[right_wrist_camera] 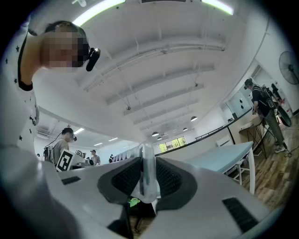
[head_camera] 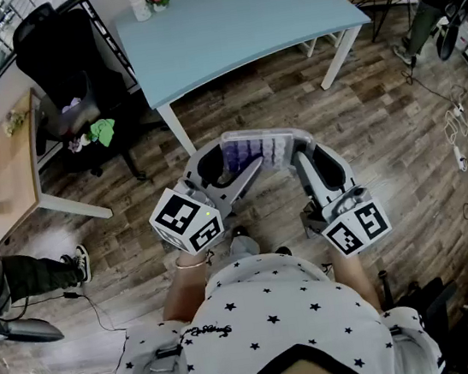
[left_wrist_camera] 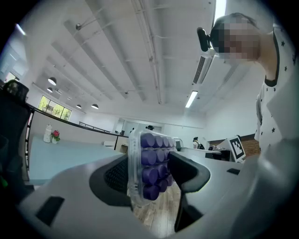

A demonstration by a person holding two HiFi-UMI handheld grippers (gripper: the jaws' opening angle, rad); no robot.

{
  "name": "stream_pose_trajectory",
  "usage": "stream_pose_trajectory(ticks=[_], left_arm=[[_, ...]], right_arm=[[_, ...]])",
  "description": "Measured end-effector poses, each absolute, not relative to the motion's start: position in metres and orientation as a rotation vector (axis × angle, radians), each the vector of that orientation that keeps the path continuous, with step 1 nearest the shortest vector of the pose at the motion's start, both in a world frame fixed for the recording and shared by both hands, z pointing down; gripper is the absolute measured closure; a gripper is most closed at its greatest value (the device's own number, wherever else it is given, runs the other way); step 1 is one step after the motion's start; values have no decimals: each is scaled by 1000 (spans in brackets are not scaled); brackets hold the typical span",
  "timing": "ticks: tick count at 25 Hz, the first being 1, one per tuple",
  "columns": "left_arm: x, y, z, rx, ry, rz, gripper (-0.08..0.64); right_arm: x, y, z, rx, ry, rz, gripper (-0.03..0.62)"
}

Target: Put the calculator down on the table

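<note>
The calculator [head_camera: 265,147] hangs in the air over the wooden floor [head_camera: 379,109], short of the light-blue tabletop [head_camera: 236,17], carried between two tools. The left hand-held gripper [head_camera: 232,163] is closed across its face and back at one end. The right hand-held gripper [head_camera: 305,153] pinches only a thin clear edge at the other end.

That thin-edge pinch looks like the weak point. If the two tools drift apart or twist against each other on the way forward, the edge could slip free and the calculator swing or drop to the floor. Letting go before it lies flat on the tabletop would probably make it tip or clatter.

It has a see-through casing with rows of round purple keys [left_wrist_camera: 152,170], and it is held on edge with the keys facing sideways. From the right gripper view it shows only as a narrow clear strip [right_wrist_camera: 147,175].
</note>
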State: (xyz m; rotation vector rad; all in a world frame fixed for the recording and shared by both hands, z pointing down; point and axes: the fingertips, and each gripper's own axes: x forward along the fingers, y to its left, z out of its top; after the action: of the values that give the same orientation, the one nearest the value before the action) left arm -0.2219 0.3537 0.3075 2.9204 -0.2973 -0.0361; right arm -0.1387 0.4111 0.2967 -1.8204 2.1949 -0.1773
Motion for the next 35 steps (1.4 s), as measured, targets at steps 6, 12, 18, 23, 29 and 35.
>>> stream_pose_trajectory(ticks=[6,12,18,23,29,35], left_arm=[[-222,349,307,2921,-301,-39,296],[-225,343,308,2936,-301,-34,296],[-226,328,309,2944,-307,-32,296],[-231,308,309,2947,-319,-43,296],[-243,283,310,2950,-371,-53,296],[-264,258,317,2937,-404,-51,296]], right_arm=[[-139,406,297,-1818,2194,-178,495],[-142,399,299,-1806,2182,-196,495],[-144,384,301,-1818,2186,-207,495],[-148,363,301,-1826,2198,-206,495],[-159,334,301,-1806,2225,-212,495],[-178,307,309,-1787,2244,-232,495]])
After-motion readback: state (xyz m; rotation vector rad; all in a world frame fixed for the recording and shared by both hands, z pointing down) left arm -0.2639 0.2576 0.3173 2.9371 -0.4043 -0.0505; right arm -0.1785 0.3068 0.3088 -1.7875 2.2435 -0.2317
